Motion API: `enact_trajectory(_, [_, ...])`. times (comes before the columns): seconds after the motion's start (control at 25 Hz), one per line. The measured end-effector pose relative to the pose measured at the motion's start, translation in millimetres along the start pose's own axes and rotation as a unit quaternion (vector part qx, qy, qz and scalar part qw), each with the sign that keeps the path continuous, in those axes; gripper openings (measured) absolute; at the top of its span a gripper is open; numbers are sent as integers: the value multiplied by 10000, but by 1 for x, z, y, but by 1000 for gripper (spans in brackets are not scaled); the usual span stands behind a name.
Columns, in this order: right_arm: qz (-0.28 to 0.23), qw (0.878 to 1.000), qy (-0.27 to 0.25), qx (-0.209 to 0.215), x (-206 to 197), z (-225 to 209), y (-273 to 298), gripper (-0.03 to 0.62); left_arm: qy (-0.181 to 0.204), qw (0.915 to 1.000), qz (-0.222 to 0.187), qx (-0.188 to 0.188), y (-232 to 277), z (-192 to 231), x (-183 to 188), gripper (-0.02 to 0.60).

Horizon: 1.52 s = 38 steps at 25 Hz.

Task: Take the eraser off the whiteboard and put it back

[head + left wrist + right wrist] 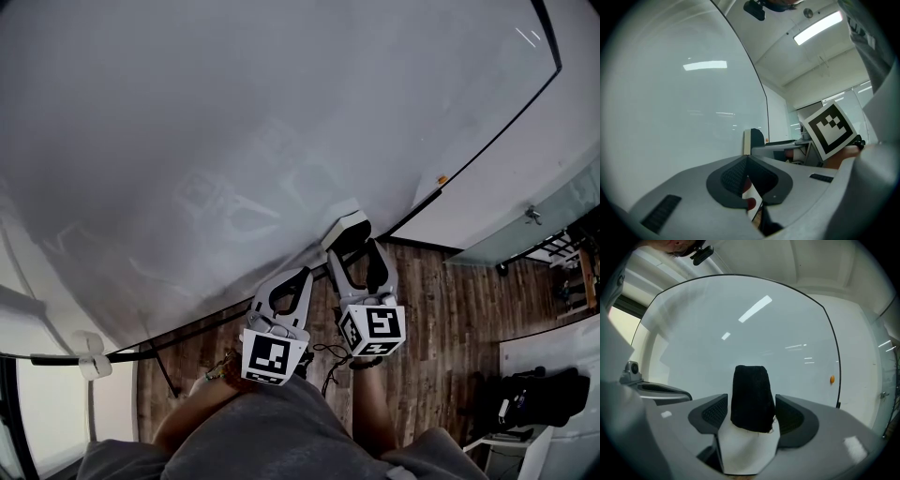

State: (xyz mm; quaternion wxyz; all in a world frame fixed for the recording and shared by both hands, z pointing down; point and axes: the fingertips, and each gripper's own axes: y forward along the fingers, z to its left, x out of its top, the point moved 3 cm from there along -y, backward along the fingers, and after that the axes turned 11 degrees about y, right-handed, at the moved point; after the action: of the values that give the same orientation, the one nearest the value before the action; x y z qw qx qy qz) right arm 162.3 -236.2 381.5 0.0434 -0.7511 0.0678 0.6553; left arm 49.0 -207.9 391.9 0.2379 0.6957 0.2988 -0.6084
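Observation:
The eraser [345,228] is a white block with a black felt face, lying against the lower edge of the big whiteboard [234,141]. My right gripper [354,251] points at the board with its jaws on either side of the eraser. In the right gripper view the eraser [751,399] stands between the pads [715,412] with a thin gap on each side, so the right gripper [751,414] is open. My left gripper [292,276] hangs just left of it, apart from the eraser. Its jaws [745,161] meet, shut on nothing. The eraser [753,140] shows side-on in the left gripper view.
A small orange magnet [442,179] sits at the board's black-framed right edge. Below the board is wood flooring [441,300], with a black bag [539,394] at the lower right and a white fitting [91,356] at the lower left. The person's forearms reach up from the bottom.

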Motion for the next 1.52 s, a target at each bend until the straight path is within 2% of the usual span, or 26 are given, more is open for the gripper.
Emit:
enact_trajectory(1.24, [130,9990,359,232,-7,7,25,310,58,9995,-95,306,-6,26,4,6])
enact_trajectory(1.36, [103,9992,344,161,-7,5,27,286,92,9994,-73,311,-5,28,2,7])
enact_trajectory(1.44, [77,9993,335,123,-7,3,27,244,107,9994,-75,314,-5,29,1,6])
enact_trajectory(1.52, [70,9993,340,121,-7,2,27,242,62,9995,-92,311,-4,30,2,6])
